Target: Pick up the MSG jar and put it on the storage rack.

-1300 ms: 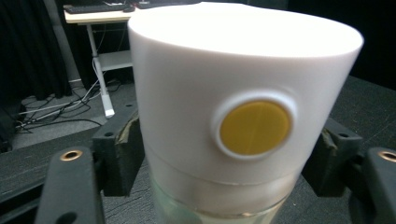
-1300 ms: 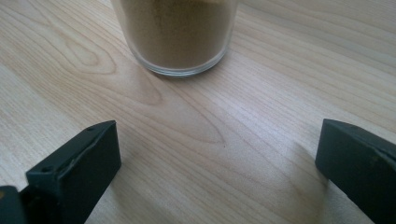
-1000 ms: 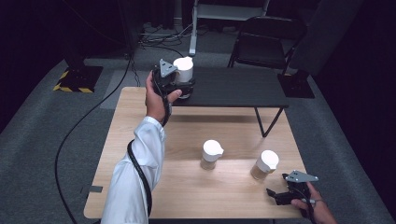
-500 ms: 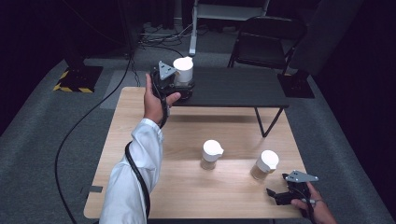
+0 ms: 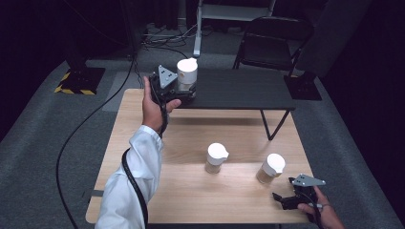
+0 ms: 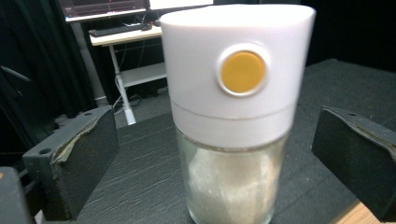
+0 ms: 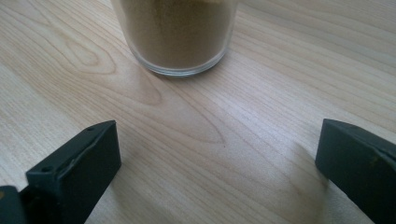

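Note:
A glass jar with a white lid and an orange button [image 6: 236,107] holds white powder and stands on the black raised shelf [image 5: 239,88], where it appears as the far jar [image 5: 186,71]. My left gripper [image 6: 215,154] [image 5: 184,93] is open around it. Its jaws have just been opening, and both pads [image 6: 86,154] stand apart from the glass. My right gripper [image 7: 219,154] [image 5: 282,200] rests open near the table's front right corner. It points at a jar of brown powder [image 7: 180,32] [image 5: 270,169] just ahead, with only bare wood between its jaws.
A third white-lidded jar [image 5: 216,158] stands mid-table on the wooden table [image 5: 191,191]. The shelf's leg [image 5: 270,125] comes down behind it. A black chair [image 5: 272,43] and cables lie on the floor beyond.

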A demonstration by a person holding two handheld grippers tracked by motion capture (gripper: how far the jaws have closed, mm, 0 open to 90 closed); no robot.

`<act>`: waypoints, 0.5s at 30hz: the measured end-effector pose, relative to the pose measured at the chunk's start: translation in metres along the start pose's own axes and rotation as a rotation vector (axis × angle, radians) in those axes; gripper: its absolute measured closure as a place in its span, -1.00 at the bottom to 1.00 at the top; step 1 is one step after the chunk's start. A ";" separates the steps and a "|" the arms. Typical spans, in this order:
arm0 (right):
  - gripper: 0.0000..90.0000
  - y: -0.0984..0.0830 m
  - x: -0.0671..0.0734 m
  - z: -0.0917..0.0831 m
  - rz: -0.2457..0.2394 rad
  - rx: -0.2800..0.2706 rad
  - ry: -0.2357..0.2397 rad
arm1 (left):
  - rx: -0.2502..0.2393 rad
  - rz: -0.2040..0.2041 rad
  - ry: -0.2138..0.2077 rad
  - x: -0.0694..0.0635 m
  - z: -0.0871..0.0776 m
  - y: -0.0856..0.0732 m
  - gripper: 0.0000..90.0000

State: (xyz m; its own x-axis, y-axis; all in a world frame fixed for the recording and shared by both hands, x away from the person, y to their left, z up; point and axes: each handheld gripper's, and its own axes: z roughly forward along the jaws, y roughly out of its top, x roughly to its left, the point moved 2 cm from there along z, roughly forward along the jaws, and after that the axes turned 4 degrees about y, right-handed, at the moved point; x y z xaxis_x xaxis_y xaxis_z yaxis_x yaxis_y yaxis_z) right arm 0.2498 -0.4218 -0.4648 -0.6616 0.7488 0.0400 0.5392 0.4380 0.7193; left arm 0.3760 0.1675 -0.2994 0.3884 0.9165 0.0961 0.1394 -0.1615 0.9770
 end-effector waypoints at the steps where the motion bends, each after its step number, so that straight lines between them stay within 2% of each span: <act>1: -1.00 0.000 0.000 0.000 0.000 0.000 0.000 | -0.004 0.001 -0.004 0.000 -0.002 -0.001 -0.99; 4: -1.00 0.000 0.000 0.000 0.000 0.000 0.000 | -0.014 0.011 -0.008 -0.003 -0.006 -0.005 -0.99; 8: -1.00 0.000 0.000 0.000 0.000 0.000 -0.001 | -0.025 0.064 0.000 -0.008 -0.012 -0.010 -0.99; 13: -1.00 0.000 0.000 0.000 0.001 0.000 -0.001 | -0.039 0.079 -0.016 -0.010 -0.022 -0.015 -0.99; 15: -1.00 0.000 0.000 0.000 0.001 0.000 -0.001 | -0.047 0.095 -0.007 -0.014 -0.025 -0.017 -0.99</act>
State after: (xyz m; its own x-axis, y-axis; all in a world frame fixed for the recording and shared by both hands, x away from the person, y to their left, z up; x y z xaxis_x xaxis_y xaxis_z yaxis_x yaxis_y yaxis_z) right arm 0.2497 -0.4217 -0.4648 -0.6609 0.7494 0.0400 0.5396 0.4375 0.7193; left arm 0.3454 0.1669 -0.3123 0.4042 0.8951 0.1880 0.0589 -0.2305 0.9713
